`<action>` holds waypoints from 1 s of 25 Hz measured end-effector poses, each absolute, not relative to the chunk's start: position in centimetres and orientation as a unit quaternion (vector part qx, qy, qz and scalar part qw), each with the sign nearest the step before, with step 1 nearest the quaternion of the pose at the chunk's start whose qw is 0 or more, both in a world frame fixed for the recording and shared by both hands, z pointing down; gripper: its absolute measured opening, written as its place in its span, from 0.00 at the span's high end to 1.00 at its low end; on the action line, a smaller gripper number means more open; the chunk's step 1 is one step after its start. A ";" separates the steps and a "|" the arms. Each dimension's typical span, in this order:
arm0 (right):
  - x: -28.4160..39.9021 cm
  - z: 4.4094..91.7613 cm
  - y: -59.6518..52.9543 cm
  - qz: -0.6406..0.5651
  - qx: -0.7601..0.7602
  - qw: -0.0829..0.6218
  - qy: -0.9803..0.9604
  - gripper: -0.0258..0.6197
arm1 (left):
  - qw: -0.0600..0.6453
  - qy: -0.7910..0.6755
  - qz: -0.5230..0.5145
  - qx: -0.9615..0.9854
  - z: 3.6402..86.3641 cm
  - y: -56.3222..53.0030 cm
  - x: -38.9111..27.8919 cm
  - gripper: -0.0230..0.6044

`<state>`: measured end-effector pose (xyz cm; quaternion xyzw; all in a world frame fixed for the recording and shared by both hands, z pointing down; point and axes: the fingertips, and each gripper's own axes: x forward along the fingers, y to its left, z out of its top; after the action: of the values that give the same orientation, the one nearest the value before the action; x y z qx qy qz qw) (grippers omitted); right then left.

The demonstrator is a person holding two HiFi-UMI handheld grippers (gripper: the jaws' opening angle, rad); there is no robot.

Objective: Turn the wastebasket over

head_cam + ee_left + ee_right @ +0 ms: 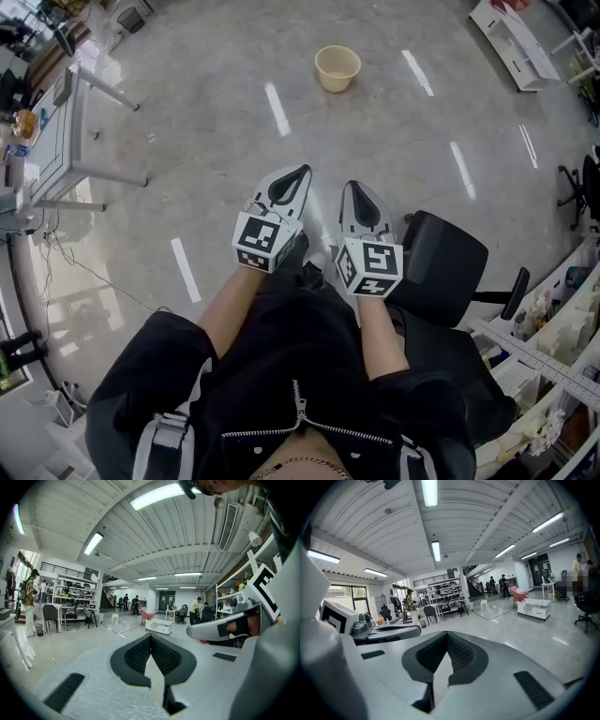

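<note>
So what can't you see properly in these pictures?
- Wastebasket: head view, far off and small. Its underside is hidden against the floor, and I can't pick it out in either gripper view.
- Nearest floor: both gripper views, blocked by the left hand-held gripper and right hand-held gripper themselves.
- Chair: head view, partly behind the right hand-held gripper.
- Far-off people: left gripper view, too small for detail.

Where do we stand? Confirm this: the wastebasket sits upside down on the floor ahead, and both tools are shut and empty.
Not right. The head view shows the wastebasket upright, open mouth facing up, not upside down. The rest holds: it sits on the floor ahead, and the left tool and right tool are shut and empty.
</note>
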<state>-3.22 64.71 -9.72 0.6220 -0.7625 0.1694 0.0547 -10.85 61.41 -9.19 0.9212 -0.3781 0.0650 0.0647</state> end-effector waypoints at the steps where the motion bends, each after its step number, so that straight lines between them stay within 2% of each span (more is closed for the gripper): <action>1: -3.1 -9.6 64.5 0.172 0.622 0.054 -0.762 0.95 | 0.066 -0.379 0.066 0.921 -9.0 61.0 -10.9 0.95; 10: -1.5 -7.9 57.9 0.190 0.628 0.064 -0.752 0.95 | 0.080 -0.383 0.067 0.918 -7.6 53.8 -10.0 0.95; 17: -1.5 -8.0 47.7 0.185 0.623 0.074 -0.757 0.95 | 0.077 -0.378 0.066 0.920 -7.6 44.4 -9.0 0.95; 25: -3.3 -9.8 36.0 0.168 0.629 0.085 -0.754 0.95 | 0.080 -0.375 0.062 0.921 -7.9 32.1 -11.5 0.95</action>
<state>-3.35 35.96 -9.80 0.6293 -0.7540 0.1680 0.0854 -11.49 32.10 -7.93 0.9215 -0.3750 0.0623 0.0800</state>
